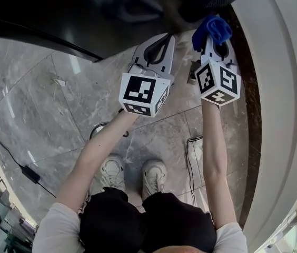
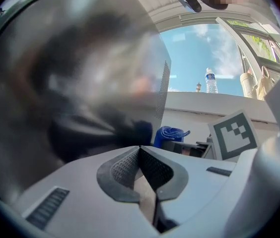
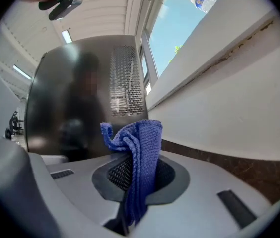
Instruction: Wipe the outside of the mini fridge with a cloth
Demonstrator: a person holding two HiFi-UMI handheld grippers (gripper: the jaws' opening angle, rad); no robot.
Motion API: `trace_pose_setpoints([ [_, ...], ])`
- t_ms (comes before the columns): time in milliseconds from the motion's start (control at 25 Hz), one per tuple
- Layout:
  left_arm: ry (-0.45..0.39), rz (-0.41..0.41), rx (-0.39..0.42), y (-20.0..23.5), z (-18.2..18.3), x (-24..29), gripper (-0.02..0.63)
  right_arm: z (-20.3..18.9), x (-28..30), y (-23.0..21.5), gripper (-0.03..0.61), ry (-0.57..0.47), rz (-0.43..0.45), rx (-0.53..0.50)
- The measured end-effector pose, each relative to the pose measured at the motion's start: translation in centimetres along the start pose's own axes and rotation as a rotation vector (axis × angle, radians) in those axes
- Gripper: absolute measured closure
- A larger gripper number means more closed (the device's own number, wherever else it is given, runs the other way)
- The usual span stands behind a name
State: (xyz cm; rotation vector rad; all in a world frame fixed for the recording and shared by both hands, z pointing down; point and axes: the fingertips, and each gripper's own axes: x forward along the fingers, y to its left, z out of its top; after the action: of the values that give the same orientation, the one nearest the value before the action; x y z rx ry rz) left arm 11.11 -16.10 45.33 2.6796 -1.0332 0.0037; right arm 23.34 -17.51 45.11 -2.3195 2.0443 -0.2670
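Note:
The mini fridge (image 1: 85,15) is a dark, glossy steel box at the top of the head view. It fills the left gripper view as a blurred reflective wall (image 2: 80,83), and in the right gripper view its side shows a perforated vent (image 3: 125,78). My right gripper (image 1: 212,37) is shut on a folded blue cloth (image 1: 213,29) (image 3: 137,148), held up beside the fridge's right corner, close to the white wall. My left gripper (image 1: 167,37) (image 2: 140,148) is shut with nothing in it, its tips close to the fridge's face. The blue cloth (image 2: 170,134) also shows past the left gripper's tips.
A white wall ledge (image 1: 280,88) with a brown skirting strip (image 1: 248,94) runs down the right, leaving a narrow gap beside the fridge. On the grey marble floor lie a cable with a power adapter (image 1: 31,174) at left and another cable (image 1: 190,157) by my feet. A water bottle (image 2: 210,81) stands on the sill.

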Motion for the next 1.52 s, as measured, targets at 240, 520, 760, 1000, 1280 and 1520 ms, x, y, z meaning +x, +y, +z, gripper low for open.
trace_pose_setpoints([
  [240, 0.025, 0.111, -0.014, 3.8, -1.0, -7.2, 0.609, -2.3, -2.4, 9.6, 0.526, 0.054, 0.18, -0.04],
  [520, -0.025, 0.319, -0.007, 10.5, 0.1, -16.4, 0.609, -4.4, -5.1, 21.6, 0.526, 0.065, 0.372, -0.071],
  [760, -0.025, 0.435, -0.012, 15.3, 0.1, -21.2, 0.609, -8.4, -6.8, 29.6, 0.526, 0.123, 0.505, -0.066],
  [1000, -0.005, 0.476, -0.027, 17.3, -0.7, -22.3, 0.609, -10.7, -6.3, 32.3, 0.526, 0.157, 0.545, -0.058],
  [1280, -0.002, 0.465, -0.067, 17.5, -1.1, -21.3, 0.609, -11.9, -5.3, 33.4, 0.526, 0.166, 0.581, -0.105],
  [1520, 0.01, 0.464, -0.068, 17.4, -1.7, -20.8, 0.609, -12.0, -5.2, 33.0, 0.526, 0.16, 0.6, -0.123],
])
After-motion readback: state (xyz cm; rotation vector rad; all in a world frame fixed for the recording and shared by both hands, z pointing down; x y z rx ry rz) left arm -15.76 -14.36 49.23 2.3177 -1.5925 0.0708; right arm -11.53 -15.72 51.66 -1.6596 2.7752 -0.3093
